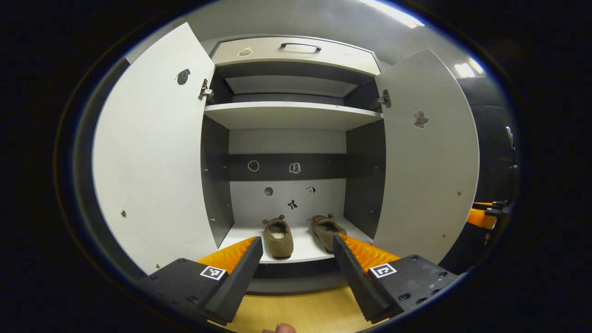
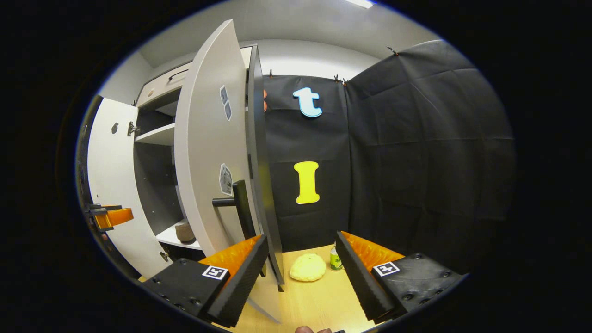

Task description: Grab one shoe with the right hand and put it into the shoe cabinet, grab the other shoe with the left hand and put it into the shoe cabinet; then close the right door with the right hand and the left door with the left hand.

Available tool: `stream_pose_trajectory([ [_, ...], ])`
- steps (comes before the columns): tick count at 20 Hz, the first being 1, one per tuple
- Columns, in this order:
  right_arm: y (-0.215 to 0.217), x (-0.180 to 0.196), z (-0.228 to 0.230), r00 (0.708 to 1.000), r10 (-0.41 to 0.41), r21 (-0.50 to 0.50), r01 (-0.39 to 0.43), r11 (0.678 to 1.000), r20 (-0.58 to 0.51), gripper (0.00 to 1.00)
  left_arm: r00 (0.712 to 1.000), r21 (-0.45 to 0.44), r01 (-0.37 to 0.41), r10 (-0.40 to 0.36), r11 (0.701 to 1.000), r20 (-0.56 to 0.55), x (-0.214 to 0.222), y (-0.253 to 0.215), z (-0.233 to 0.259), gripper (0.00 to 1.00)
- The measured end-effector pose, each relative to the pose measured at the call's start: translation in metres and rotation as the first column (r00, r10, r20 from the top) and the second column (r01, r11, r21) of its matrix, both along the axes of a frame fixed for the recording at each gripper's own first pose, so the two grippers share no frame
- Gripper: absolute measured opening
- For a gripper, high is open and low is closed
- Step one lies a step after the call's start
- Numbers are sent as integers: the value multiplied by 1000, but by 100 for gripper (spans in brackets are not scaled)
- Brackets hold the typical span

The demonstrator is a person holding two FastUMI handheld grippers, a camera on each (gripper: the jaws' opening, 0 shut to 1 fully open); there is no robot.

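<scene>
Two brown fuzzy shoes, one to the left [image 1: 278, 237] and one to the right [image 1: 327, 230], lie side by side on the bottom shelf [image 1: 303, 252] of the white shoe cabinet. Both doors stand wide: the left door [image 1: 152, 162] and the right door [image 1: 428, 162]. My left gripper [image 1: 297, 243] is open in front of the cabinet, short of the shoes. My right gripper [image 2: 302, 238] is open beside the right door [image 2: 208, 152]. That door's black handle [image 2: 238, 203] sits just above its left finger. One shoe [image 2: 185, 231] peeks out inside the cabinet.
A drawer with a black handle [image 1: 300, 46] tops the cabinet, with a middle shelf [image 1: 291, 113] below it. On the wooden floor by the booth wall lie a yellow soft lump [image 2: 307, 267] and a small can [image 2: 336, 259]. The other gripper appears at one edge [image 1: 483, 217] [image 2: 111, 217].
</scene>
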State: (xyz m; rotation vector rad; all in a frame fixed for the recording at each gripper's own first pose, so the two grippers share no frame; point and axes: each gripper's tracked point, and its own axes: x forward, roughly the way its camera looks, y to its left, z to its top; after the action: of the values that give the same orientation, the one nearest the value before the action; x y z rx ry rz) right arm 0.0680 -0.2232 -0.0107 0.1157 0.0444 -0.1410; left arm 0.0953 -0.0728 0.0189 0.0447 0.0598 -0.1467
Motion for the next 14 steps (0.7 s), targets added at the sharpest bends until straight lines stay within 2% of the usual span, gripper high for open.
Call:
stream_pose_trajectory([
  [7,34,-5,0,1000,-12,-11,11,1000,-11,98,999,-22,-33,33,999,-15,-44,46,-11,97],
  [8,41,-5,0,1000,-6,-13,6,1000,-12,98,999,-22,-43,42,999,-19,-48,55,-13,99],
  [9,51,-4,1,1000,4,-10,-4,1000,-13,98,998,-25,-51,50,998,-21,-52,64,-14,97],
  [14,98,2,1,999,47,-23,-47,999,-7,98,996,-38,-73,71,997,-46,-67,96,-22,97],
])
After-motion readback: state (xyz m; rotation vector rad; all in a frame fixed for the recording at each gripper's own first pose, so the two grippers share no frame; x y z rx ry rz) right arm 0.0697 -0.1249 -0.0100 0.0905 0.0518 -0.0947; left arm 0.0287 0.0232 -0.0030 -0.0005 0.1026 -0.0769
